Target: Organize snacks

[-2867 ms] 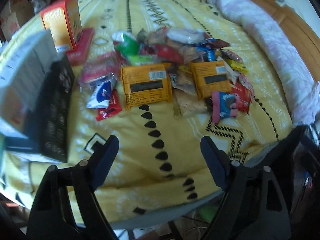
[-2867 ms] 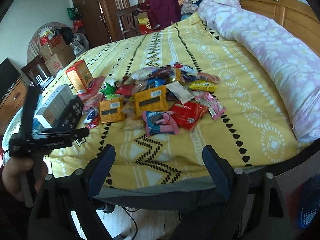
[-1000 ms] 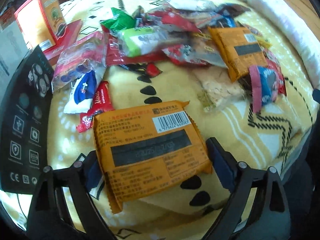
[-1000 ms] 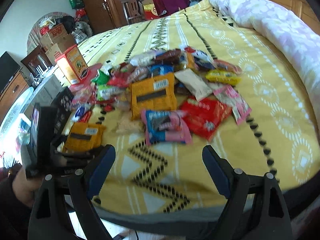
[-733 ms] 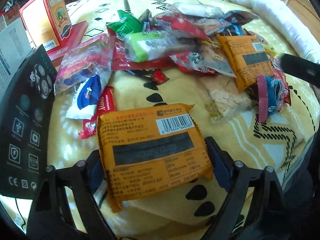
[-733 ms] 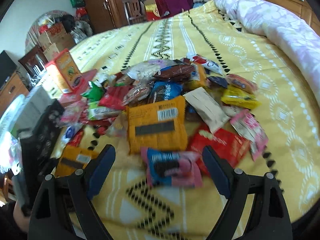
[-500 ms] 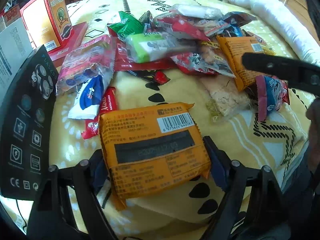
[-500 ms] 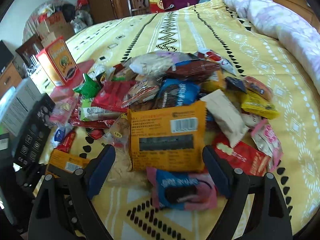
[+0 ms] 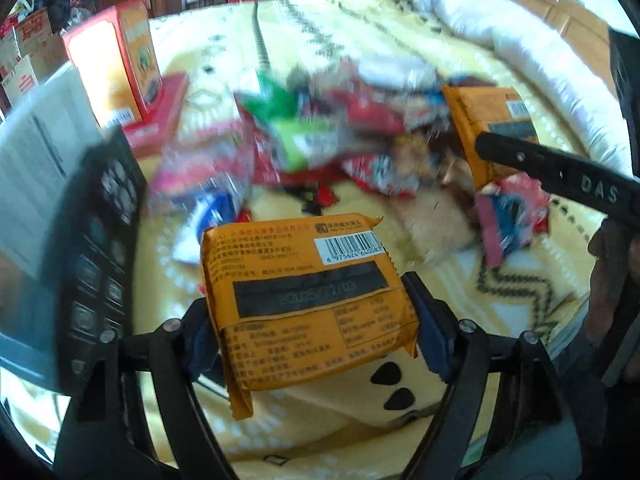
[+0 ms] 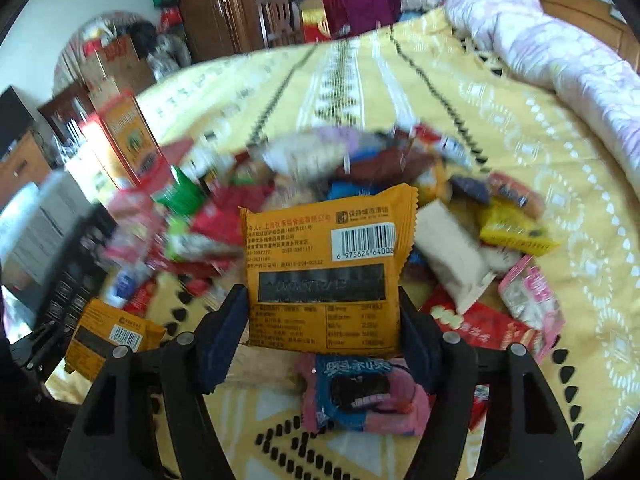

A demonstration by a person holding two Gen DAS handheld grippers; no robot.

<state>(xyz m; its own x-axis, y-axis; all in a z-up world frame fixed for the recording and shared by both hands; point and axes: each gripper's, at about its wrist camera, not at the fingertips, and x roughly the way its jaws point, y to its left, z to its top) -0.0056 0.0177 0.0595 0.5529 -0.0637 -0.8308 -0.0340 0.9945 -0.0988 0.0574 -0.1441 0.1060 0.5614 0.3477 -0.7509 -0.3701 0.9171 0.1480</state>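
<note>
Two orange snack packets sit between gripper jaws. At lower centre of the left wrist view, the left gripper (image 9: 310, 330) pinches one orange packet (image 9: 304, 300), lifted off the yellow bedspread (image 9: 520, 280). At centre of the right view, the right gripper (image 10: 322, 320) is closing on the second orange packet (image 10: 326, 268) before the snack pile (image 10: 360, 168).

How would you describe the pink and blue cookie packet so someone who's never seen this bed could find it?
Start at the yellow patterned bedspread and find the heap of snack wrappers in its middle. At the heap's near edge, just below the orange packet between the right gripper's jaws, lies the pink and blue cookie packet. It alone shows a dark sandwich cookie on a blue panel with pink ends.
</note>
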